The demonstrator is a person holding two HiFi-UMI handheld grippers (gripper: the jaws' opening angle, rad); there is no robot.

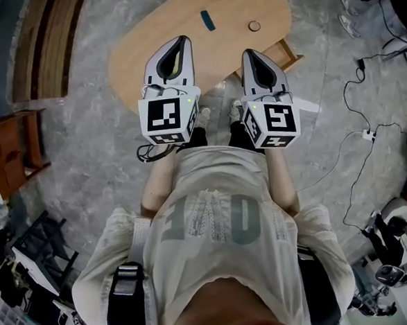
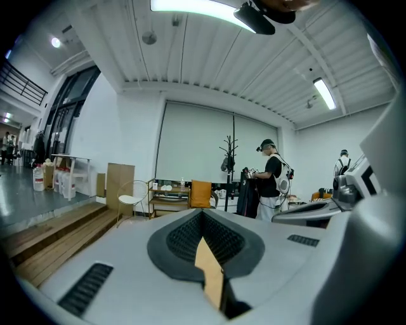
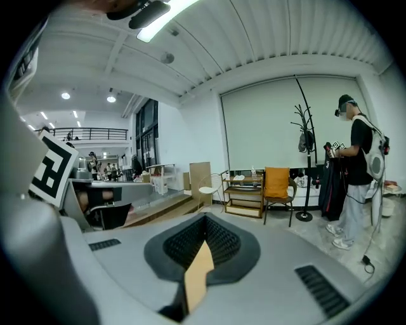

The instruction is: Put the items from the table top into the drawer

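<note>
The person's pale shirt (image 1: 214, 220) fills the bottom of the head view, closest of all; just ahead of it the two grippers are held side by side; the left gripper (image 1: 180, 43) has its jaws clenched together, the black ribbed pads meeting along one seam with nothing between them, as its own view shows (image 2: 203, 217); the right gripper (image 1: 249, 54) is clamped the same way and just as empty (image 3: 204, 223); each grey shell widens back to a marker cube that sits against the person's front. Both grippers point away from the body and only slightly downward, their tips reaching over the near edge of the wooden table (image 1: 230, 42) in the head view, apart from everything on it. The task's things lie well beyond the tips on the far part of the tabletop: a small dark teal oblong piece (image 1: 208, 20) lying at a slant, and to its right, apart from it, a small round tan object (image 1: 254, 26); both are too small to tell more. Past the jaws, the gripper views show a white room with an orange chair (image 3: 276, 183).
</note>
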